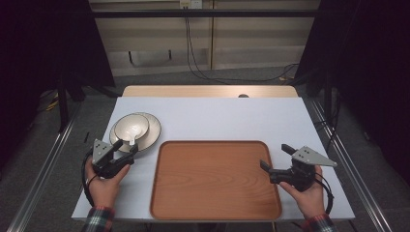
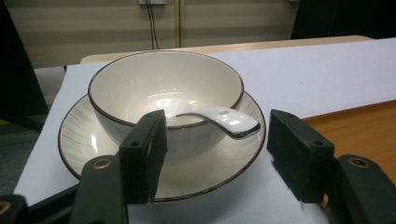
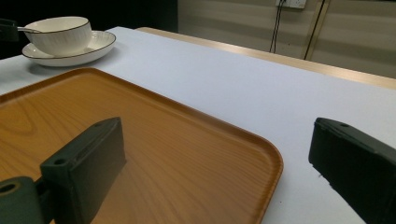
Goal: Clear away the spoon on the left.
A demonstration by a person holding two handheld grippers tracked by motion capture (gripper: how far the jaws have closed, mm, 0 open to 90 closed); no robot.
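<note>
Spoon [image 2: 219, 122] handle sits between the left gripper's [image 1: 124, 146] fingers, not yet pinched; bowl [image 2: 166, 91] and plate [image 2: 77, 140] near the table's left edge; tray [image 1: 215, 181] bare; right gripper [image 1: 275, 158] spread, idle.

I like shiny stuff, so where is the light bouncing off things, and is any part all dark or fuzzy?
In the left gripper view, white glare spots sit inside the bowl and on the spoon, and the near fingers look soft; in the high view, the side edges are nearly black while the table is evenly lit; in the right gripper view, the tray has a dull sheen.
</note>
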